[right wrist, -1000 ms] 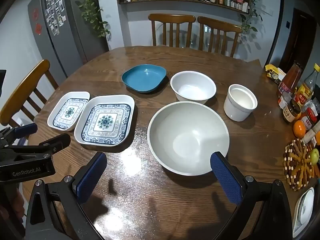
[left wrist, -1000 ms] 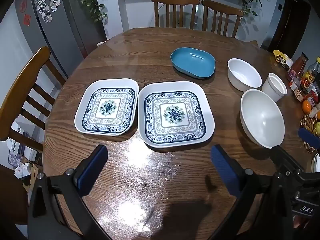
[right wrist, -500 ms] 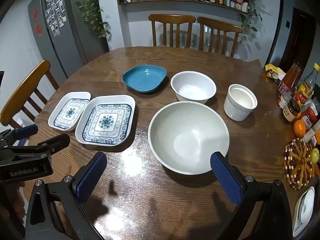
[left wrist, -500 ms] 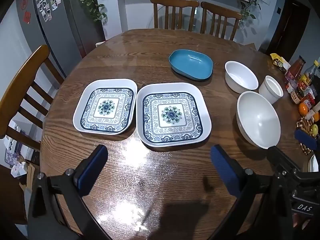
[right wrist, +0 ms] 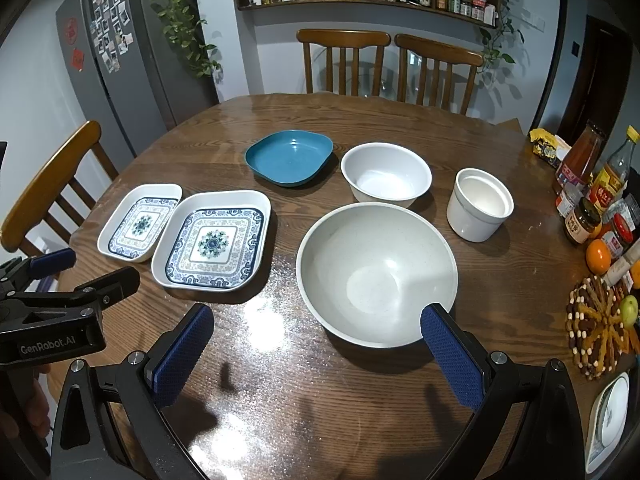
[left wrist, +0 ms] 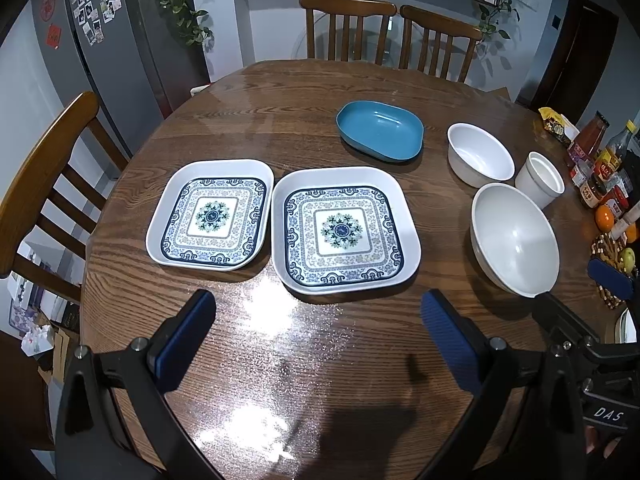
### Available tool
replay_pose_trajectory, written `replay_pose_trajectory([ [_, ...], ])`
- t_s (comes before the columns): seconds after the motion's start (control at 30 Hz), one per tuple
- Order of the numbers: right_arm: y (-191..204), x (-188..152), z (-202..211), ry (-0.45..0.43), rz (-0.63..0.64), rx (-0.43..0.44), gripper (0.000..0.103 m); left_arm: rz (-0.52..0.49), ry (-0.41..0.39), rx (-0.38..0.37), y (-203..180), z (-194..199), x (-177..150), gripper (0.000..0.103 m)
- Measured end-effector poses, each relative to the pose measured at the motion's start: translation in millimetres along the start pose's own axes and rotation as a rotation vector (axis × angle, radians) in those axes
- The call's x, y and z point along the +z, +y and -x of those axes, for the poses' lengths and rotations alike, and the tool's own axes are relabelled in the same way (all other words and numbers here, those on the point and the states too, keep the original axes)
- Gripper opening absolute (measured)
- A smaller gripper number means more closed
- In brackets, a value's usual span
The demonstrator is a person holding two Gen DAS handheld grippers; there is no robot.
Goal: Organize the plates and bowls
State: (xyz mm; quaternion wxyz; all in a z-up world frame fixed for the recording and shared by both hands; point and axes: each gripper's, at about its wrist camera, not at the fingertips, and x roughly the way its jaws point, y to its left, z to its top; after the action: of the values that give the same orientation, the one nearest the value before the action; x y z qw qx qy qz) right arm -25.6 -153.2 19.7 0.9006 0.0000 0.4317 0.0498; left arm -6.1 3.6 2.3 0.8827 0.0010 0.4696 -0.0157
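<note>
Left wrist fisheye showed the left gripper (left wrist: 318,322) with its jaws spread wide and empty, poised above bare wood at the near edge of the round wooden table (left wrist: 280,112). Just beyond them lay the larger patterned square plate (left wrist: 344,230), which serves as the landmark. Touching or almost touching its left rim was the smaller patterned square plate (left wrist: 212,214). Behind the landmark, toward the far chairs, sat the blue dish (left wrist: 380,130); to its right stood the large white bowl (left wrist: 514,240), with the small white bowl (left wrist: 480,156) and the white ribbed cup (left wrist: 540,178) farther back on that side.

Right wrist fisheye showed the right gripper (right wrist: 318,326), jaws likewise wide and holding nothing, with one pad crossing the near rim of the large white bowl in the picture; whether it touched could not be told.

The square plates looked like stiff, glossy melamine or ceramic: probably light to moderate in weight, slick on the glaze, and liable to chip if dropped. Their raised rims were the only real purchase, so a pinch across one near edge seemed the sensible hold, the smaller plate likely nesting inside the landmark. The large bowl appeared heavier, its thin curved wall best taken at the lip, one jaw inside and one outside.
</note>
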Motion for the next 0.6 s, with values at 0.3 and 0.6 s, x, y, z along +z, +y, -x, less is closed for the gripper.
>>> replay_pose_trajectory([
  [0.3,4.2,-1.0,2.7,0.002,0.006,0.003,0.103,0.012,-0.001,-0.001,4.9,0.4,0.4,0.102],
  [0.6,20.3,2.2,-2.1,-0.018,0.043,0.085,0.103,0.115,-0.043,0.062,46.7,1.1,2.7,0.102],
])
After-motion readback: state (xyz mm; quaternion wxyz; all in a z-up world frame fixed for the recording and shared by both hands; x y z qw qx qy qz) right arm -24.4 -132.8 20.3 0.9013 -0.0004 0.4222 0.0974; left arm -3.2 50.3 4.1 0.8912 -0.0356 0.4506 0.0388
